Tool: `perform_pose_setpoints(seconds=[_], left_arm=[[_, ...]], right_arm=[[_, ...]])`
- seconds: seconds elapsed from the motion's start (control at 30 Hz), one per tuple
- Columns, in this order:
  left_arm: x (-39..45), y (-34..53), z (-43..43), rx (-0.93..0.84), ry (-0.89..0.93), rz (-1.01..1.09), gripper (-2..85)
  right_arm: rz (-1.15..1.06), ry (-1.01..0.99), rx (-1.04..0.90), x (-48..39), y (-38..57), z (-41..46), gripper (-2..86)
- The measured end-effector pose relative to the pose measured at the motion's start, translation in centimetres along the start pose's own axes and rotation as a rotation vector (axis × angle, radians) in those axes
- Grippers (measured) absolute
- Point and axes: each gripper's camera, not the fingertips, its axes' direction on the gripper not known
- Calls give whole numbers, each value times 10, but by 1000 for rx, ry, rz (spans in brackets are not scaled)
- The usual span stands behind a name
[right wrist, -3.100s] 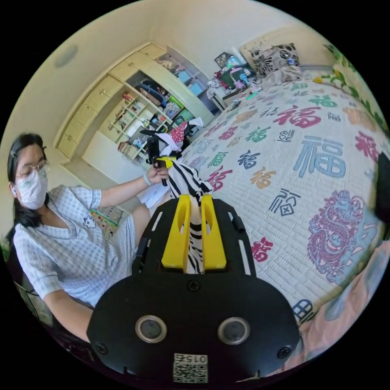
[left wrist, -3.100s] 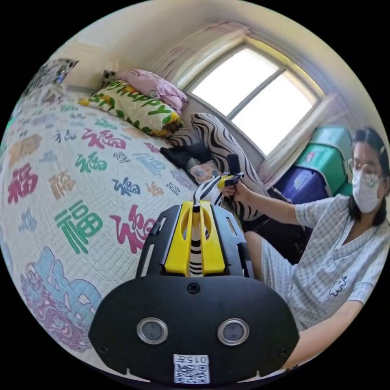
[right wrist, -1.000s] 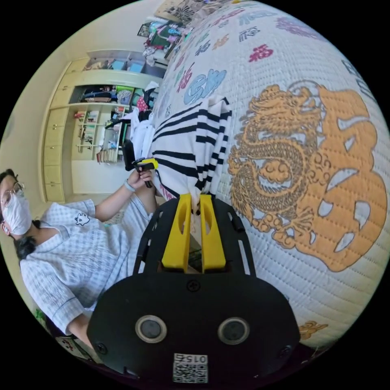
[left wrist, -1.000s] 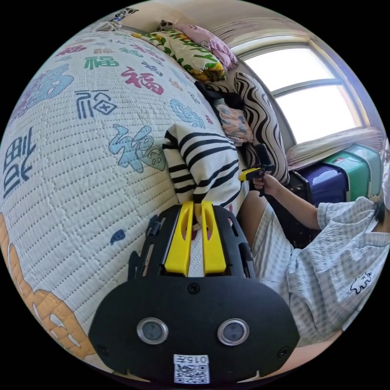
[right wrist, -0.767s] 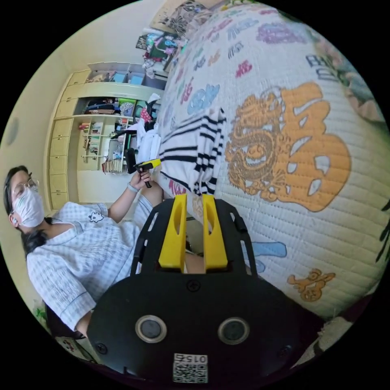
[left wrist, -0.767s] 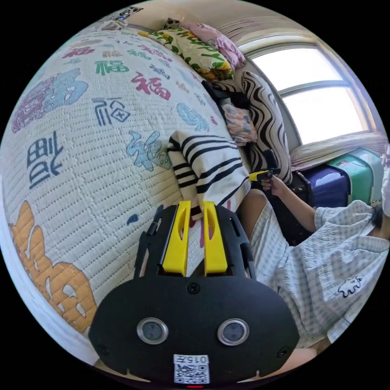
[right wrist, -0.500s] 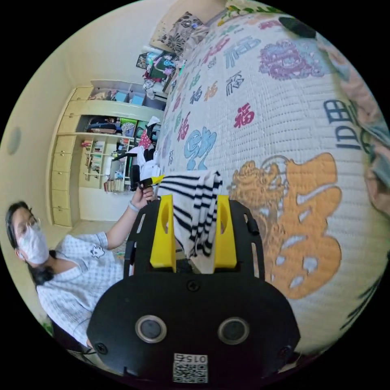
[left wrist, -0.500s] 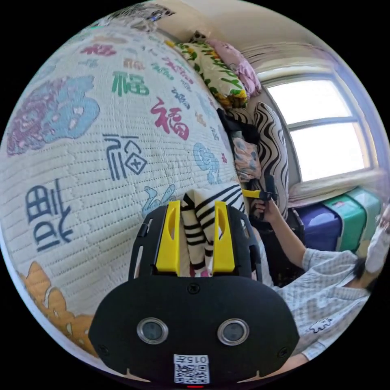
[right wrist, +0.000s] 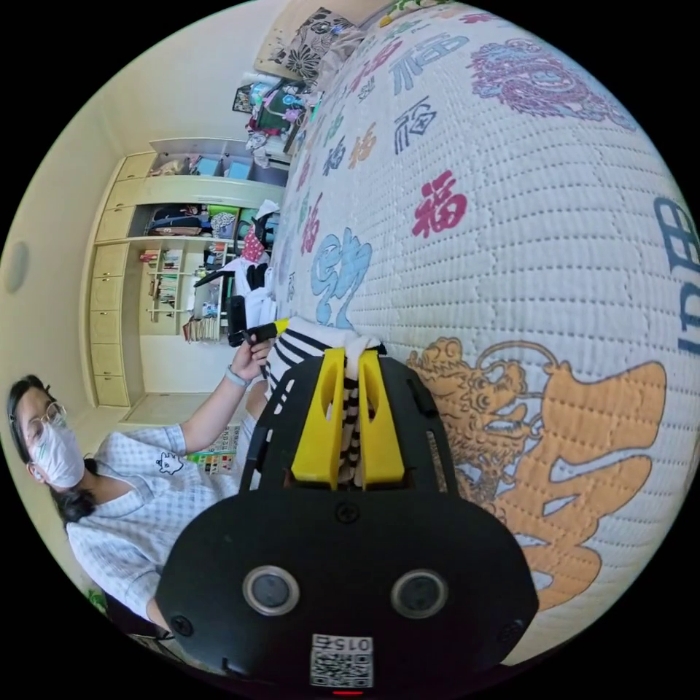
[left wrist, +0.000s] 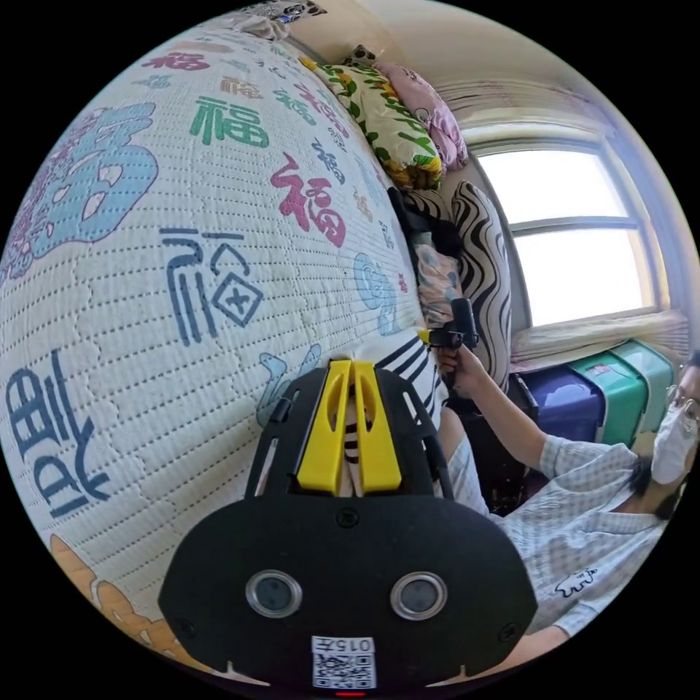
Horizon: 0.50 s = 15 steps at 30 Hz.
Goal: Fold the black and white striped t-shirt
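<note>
quilted bed (left wrist: 182, 219) | left gripper (left wrist: 348, 368) clamps striped t-shirt (left wrist: 408, 357) | right gripper (right wrist: 348, 357) clamps it too

The black-and-white striped t-shirt (left wrist: 408, 357) lies bunched on the bed's edge, pinched at both ends.

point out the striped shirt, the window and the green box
striped shirt (left wrist: 410, 355), left gripper view, striped fold beside the jaws
window (left wrist: 576, 233), left gripper view, lower pane
green box (left wrist: 636, 380), left gripper view, its side
</note>
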Motion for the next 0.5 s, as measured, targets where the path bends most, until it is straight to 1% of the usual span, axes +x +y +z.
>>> perform_pose_setpoints(seconds=[0.07,0.2,0.27,0.3,0.33,0.37,0.4,0.43,0.5], left_arm=[[5,2,0,7,-46,21,-2],[23,14,-13,25,-74,61,18],[42,31,-30,49,4,110,41],[47,36,-32,46,28,119,43],[58,46,-34,25,70,140,45],[68,56,-30,-6,91,162,46],[73,61,-27,-27,91,169,45],[79,70,-18,-77,79,177,43],[79,81,-3,-137,58,161,32]], right_arm=[[16,8,7,9,-4,5,36],[15,-18,28,16,-3,0,66],[-32,25,63,7,7,-11,67],[-71,85,76,-2,17,-15,58],[-104,139,92,-11,27,-15,43],[-119,148,104,-15,32,-13,35],[-168,109,109,-20,41,-4,18],[-196,29,64,-20,46,10,9],[-200,-44,-36,-12,47,36,1]])
